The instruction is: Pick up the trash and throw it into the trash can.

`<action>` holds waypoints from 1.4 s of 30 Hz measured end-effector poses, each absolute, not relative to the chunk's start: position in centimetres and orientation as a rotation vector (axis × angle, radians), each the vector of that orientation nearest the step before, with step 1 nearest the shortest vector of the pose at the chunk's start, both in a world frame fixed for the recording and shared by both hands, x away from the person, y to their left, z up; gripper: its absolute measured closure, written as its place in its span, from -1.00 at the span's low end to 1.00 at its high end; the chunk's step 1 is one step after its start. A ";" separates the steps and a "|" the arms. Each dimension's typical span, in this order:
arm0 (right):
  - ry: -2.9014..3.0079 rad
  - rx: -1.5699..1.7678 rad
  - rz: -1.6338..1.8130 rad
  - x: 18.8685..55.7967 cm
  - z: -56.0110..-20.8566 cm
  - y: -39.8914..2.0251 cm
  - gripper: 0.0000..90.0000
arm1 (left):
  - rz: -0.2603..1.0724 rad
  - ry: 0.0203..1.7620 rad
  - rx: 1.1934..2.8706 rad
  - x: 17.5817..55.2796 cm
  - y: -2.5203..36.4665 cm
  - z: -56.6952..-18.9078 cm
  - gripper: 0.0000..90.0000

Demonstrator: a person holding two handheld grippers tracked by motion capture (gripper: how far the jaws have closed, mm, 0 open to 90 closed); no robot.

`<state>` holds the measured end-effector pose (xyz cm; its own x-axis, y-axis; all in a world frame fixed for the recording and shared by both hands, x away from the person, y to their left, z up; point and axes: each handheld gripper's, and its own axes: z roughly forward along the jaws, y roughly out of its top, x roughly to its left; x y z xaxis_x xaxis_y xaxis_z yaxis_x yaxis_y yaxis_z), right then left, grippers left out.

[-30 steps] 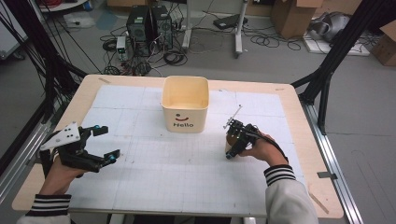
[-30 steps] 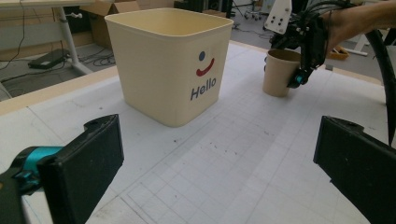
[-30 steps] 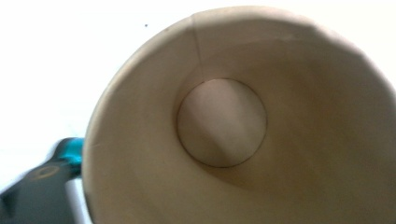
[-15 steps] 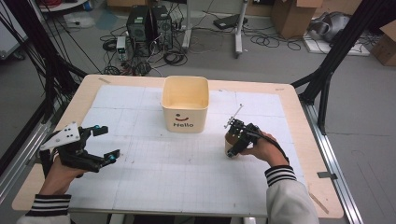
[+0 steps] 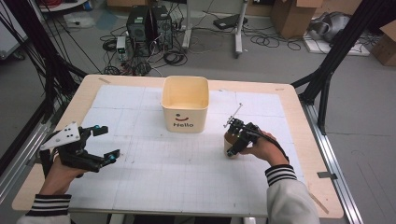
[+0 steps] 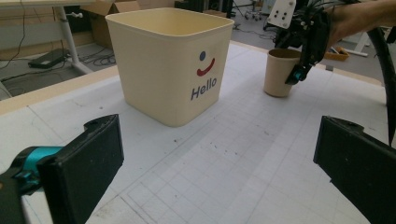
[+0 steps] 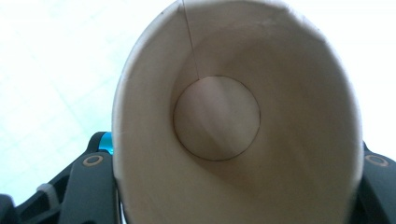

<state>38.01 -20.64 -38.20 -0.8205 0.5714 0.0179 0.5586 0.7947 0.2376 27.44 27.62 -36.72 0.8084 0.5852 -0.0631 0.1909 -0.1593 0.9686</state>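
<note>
A brown paper cup (image 5: 229,146) stands upright on the white gridded mat, right of the cream "Hello" tub (image 5: 185,100). My right gripper (image 5: 232,141) comes down on the cup from above. Its jaws have just been closing with the cup between them and now press on the cup's sides. In the right gripper view I look straight into the hollow cup (image 7: 217,116), with a black jaw at each lower corner. My left gripper (image 5: 106,142) hovers over the mat's left side, open and holding nothing. The left gripper view has the tub (image 6: 173,70) and the gripped cup (image 6: 279,74) beyond its spread jaws.
The mat (image 5: 187,182) covers most of the wooden table (image 5: 306,135). The tub stands at the middle back. Black frame legs flank the table, and computers, cables and boxes lie on the floor beyond it.
The right gripper's jaws have drawn in onto the paper cup. Both hands have kept their places, and the left gripper is as it was.
</note>
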 end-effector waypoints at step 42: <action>2.905 0.837 0.375 38.4 -24.3 -18.6 -0.24 | 0.381 0.611 1.709 27.5 27.8 -36.7 -0.95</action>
<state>38.37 -18.61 -24.34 -0.8450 0.5342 -0.0230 0.5109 0.8193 0.2603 27.46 27.80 -36.68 0.8071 0.5857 -0.0740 0.1916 -0.1414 0.9712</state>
